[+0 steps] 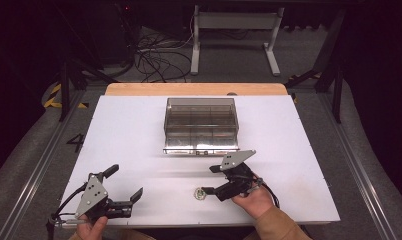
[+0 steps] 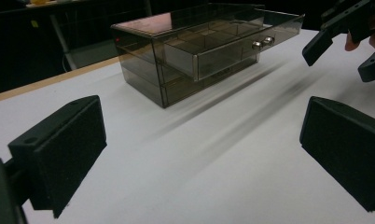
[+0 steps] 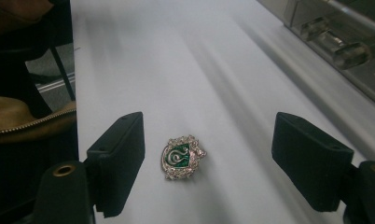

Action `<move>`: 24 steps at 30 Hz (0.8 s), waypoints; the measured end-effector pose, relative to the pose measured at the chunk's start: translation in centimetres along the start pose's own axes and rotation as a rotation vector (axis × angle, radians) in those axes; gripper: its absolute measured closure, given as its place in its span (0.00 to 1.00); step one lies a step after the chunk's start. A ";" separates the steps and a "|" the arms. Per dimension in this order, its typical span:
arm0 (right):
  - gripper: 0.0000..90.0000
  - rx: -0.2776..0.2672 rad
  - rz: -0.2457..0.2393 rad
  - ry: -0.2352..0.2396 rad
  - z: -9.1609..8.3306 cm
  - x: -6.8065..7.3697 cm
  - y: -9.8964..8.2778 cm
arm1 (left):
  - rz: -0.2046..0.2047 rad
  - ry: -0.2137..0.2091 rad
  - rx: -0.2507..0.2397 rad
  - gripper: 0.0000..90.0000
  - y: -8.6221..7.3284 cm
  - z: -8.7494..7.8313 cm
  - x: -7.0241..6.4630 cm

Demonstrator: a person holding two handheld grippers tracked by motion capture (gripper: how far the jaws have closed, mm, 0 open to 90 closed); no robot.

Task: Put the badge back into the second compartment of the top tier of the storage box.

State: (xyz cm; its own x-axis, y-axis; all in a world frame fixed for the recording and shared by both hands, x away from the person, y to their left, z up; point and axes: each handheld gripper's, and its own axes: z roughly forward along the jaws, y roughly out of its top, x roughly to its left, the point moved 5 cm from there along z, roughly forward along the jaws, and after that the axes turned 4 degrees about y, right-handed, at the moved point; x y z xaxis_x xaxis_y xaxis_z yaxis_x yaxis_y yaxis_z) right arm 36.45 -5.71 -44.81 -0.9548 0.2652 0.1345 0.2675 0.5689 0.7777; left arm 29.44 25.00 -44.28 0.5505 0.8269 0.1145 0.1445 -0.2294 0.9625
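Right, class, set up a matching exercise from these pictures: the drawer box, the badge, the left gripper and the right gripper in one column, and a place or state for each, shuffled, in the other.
Things
1. drawer box
2. badge
3. left gripper
4. right gripper

Places or states
A. open, around the small crest piece
B. top drawer pulled partly out
C. open, at the table's near left corner, holding nothing
D. lying flat on the white table, silver with green

Pairs: 1-B, 2-D, 3-C, 4-A

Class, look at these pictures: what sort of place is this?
Probably a lab or recording workspace: a white tabletop on a bare floor with loose cables, aluminium rails alongside, and hazard tape on the floor.
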 end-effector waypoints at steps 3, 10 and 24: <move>0.30 0.017 -0.002 0.005 0.5 0.1 0.0 | 0.000 0.001 0.001 0.01 0.0 0.0 0.0; 0.30 0.067 -0.006 0.006 1.4 0.3 -0.2 | 0.001 -0.001 0.001 0.01 0.0 0.0 0.0; 0.34 0.159 -0.038 -0.006 2.8 0.5 -0.6 | 0.001 -0.001 0.010 0.01 -0.1 0.1 0.0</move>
State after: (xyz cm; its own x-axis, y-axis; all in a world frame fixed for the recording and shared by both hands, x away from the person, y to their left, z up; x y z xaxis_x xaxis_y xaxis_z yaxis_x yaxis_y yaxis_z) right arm 36.17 -3.74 -46.97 -0.9640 0.2456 0.1022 0.2486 0.6947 0.6750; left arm 29.49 25.00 -44.36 0.5513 0.8263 0.1154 0.1519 -0.2355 0.9599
